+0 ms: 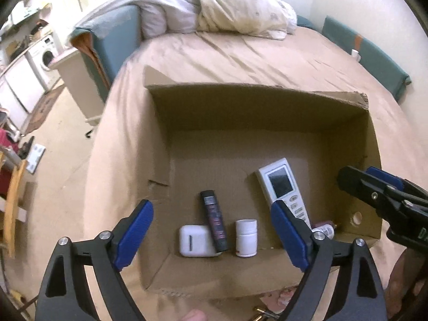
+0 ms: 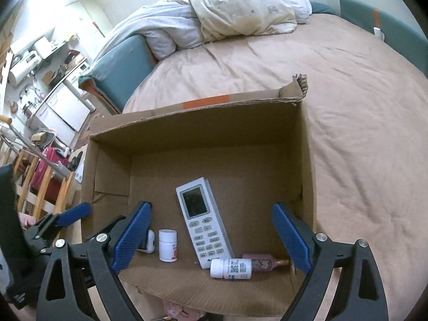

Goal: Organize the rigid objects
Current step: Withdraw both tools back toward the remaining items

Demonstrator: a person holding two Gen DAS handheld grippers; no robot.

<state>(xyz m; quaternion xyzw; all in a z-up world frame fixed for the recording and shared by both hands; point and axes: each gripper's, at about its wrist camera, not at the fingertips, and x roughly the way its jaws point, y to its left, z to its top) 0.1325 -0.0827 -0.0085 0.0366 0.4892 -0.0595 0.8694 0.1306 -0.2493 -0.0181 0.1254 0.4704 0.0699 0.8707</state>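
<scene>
An open cardboard box (image 1: pixel 256 112) (image 2: pixel 203 133) sits on the bed. Inside lie a white remote control (image 1: pixel 283 187) (image 2: pixel 203 222), a black tube (image 1: pixel 214 220), a white earbud case (image 1: pixel 195 240) (image 2: pixel 149 242), an upright white pill bottle (image 1: pixel 246 238) (image 2: pixel 168 244), a white bottle on its side (image 2: pixel 231 268) and a pink bottle (image 2: pixel 263 262) (image 1: pixel 325 227). My left gripper (image 1: pixel 211 238) is open and empty above the box's near edge. My right gripper (image 2: pixel 211 238) is open and empty over the box; it shows in the left wrist view (image 1: pixel 345 180).
The bed (image 2: pixel 361 133) has a beige sheet, with bunched bedding (image 1: pixel 235 8) at its far end. A teal headboard (image 1: pixel 115 40) stands at the left. A kitchen area with a washing machine (image 1: pixel 45 56) and a wooden chair (image 1: pixel 13 200) lie to the left.
</scene>
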